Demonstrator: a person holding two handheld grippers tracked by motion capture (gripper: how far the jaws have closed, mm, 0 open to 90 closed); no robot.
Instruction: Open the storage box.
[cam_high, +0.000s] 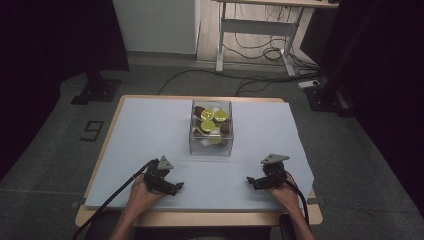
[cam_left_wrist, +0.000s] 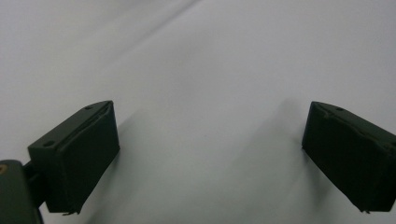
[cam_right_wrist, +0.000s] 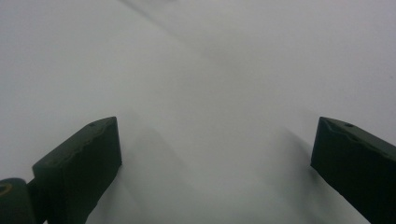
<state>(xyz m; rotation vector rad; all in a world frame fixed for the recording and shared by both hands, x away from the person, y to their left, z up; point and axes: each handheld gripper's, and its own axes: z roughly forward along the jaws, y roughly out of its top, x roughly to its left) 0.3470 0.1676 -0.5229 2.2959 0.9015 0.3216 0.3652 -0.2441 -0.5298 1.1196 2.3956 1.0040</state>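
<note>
On a pale sheet (cam_high: 150, 130) spread over a wooden table (cam_high: 200, 218), a person rests a two-jaw gripper in each hand near the front edge, seen from the high view. The left gripper (cam_high: 176, 187) lies at about 7 o'clock from the sheet's centre, its tips turned toward 3 o'clock; the right gripper (cam_high: 250, 181) lies at about 5 o'clock, its tips turned toward 9 o'clock, so the two face each other with bare sheet between them. Each carries a grey three-cornered plate on top, and a black cable (cam_high: 115, 192) trails from the left one toward the lower left corner. In the left gripper view, the left gripper (cam_left_wrist: 210, 140) has its black jaws spread wide with nothing between them but the sheet; in the right gripper view, the right gripper (cam_right_wrist: 215, 149) likewise stands wide apart and empty, close above the same pale surface. A clear plastic box (cam_high: 211, 145) stands toward 12 o'clock from both grippers, just beyond the sheet's centre and well apart from either one. Inside it lie round yellow-green slices (cam_high: 207, 114), brown rounded pieces (cam_high: 224, 128) and a few white ones, piled together. Beyond the table, at 12 o'clock, cables (cam_high: 255, 50) loop on the floor beneath a desk frame
</note>
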